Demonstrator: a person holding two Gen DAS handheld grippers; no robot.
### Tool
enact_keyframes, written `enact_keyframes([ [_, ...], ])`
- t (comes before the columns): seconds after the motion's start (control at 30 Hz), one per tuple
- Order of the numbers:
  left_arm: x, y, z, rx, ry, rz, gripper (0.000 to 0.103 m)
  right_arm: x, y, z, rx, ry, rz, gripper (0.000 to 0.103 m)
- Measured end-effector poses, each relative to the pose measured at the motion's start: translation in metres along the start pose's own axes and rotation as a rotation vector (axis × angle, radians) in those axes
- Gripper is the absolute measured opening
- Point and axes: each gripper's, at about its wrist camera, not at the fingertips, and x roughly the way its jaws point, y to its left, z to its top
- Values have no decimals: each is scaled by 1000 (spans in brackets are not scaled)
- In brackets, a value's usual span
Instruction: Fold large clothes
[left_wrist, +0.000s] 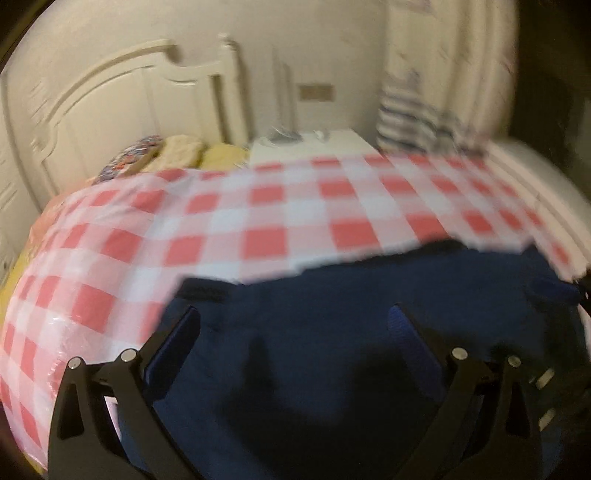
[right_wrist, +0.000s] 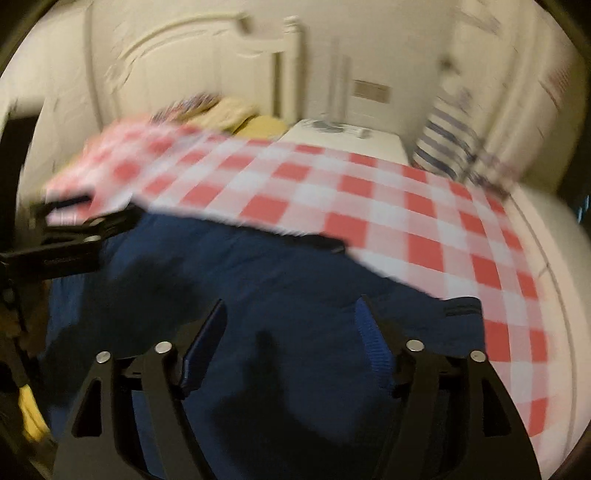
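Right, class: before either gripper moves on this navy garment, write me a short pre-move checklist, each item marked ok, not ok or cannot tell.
1. Left gripper open over the navy garment: ok.
2. Right gripper open: ok.
3. Cloth between the fingers: cannot tell, blurred.
4. Garment lies flat on the checkered cover: not ok, it looks bunched.
5. Garment's edges and corners located: cannot tell.
6. Sharp view: not ok, both views are blurred.

We look from both wrists low and close over a dark navy cloth garment (left_wrist: 332, 350), facing a cream carved wooden headboard (left_wrist: 122, 85). Both views share the red-and-white checked sheet (right_wrist: 369, 206); our right camera also catches the left gripper (right_wrist: 66, 236).
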Motion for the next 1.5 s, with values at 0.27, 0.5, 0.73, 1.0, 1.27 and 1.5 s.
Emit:
enact_keyframes([
  [0.27, 48, -7, -21, -1, 105, -52, 101, 37, -4, -16, 66, 64, 73, 82],
  [0.5, 47, -7, -24, 4, 89, -43, 101, 44, -6, -19, 80, 58, 92, 83],
  [0.73, 42, 5, -16, 10, 125, -38, 101, 40, -9, -15, 85, 89, 79, 81],
  [1.0, 19, 112, -41, -213, 137, 70, 101, 4, -104, -55, 284, 72, -50, 83],
  [1.27, 34, 132, -49, -301, 172, -59, 101, 13, -125, -82, 356, 22, 25, 85],
  [1.5, 33, 135, -51, -350, 167, -66, 101, 13, -132, -83, 397, 11, 64, 87],
])
